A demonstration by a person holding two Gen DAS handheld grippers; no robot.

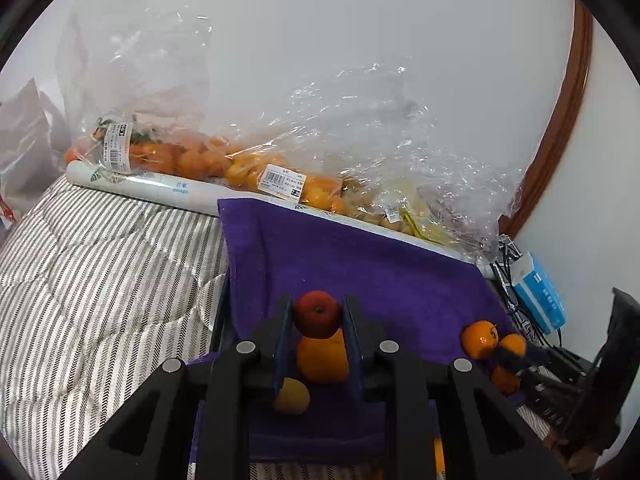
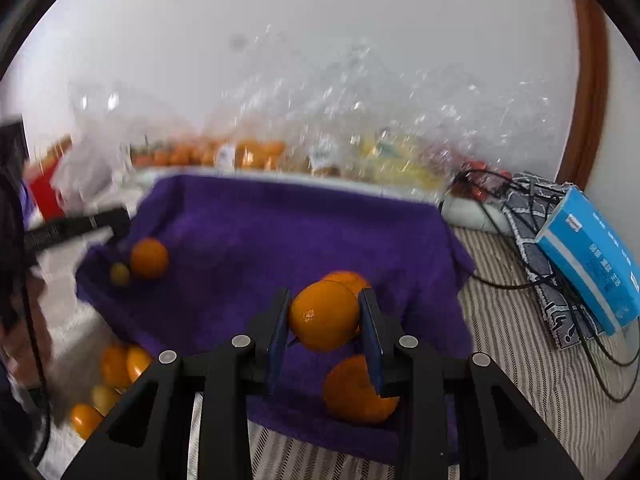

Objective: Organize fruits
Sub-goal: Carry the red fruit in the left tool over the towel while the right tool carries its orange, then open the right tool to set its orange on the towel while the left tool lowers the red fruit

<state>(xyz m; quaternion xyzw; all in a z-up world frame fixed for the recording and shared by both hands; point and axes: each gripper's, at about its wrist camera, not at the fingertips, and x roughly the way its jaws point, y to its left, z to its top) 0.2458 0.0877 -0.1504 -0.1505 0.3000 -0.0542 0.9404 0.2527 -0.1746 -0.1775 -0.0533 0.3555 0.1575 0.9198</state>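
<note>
In the left wrist view my left gripper (image 1: 318, 314) is shut on a small red apple (image 1: 317, 314), held above a purple towel (image 1: 360, 264). Below it on the towel lie a large orange (image 1: 322, 358) and a small yellow fruit (image 1: 292, 396). In the right wrist view my right gripper (image 2: 324, 316) is shut on an orange (image 2: 324, 316), with two more oranges (image 2: 358, 390) on the towel (image 2: 280, 232) around it. The right gripper also shows in the left view (image 1: 516, 360) among oranges (image 1: 478, 339).
Clear plastic bags of oranges (image 1: 192, 156) and yellow fruit (image 1: 404, 204) lie against the wall on a white roll (image 1: 152, 188). Striped bedding (image 1: 100, 280) surrounds the towel. A blue box (image 2: 592, 256) and cables (image 2: 532, 208) lie right. Loose oranges (image 2: 116, 368) sit off the towel's left edge.
</note>
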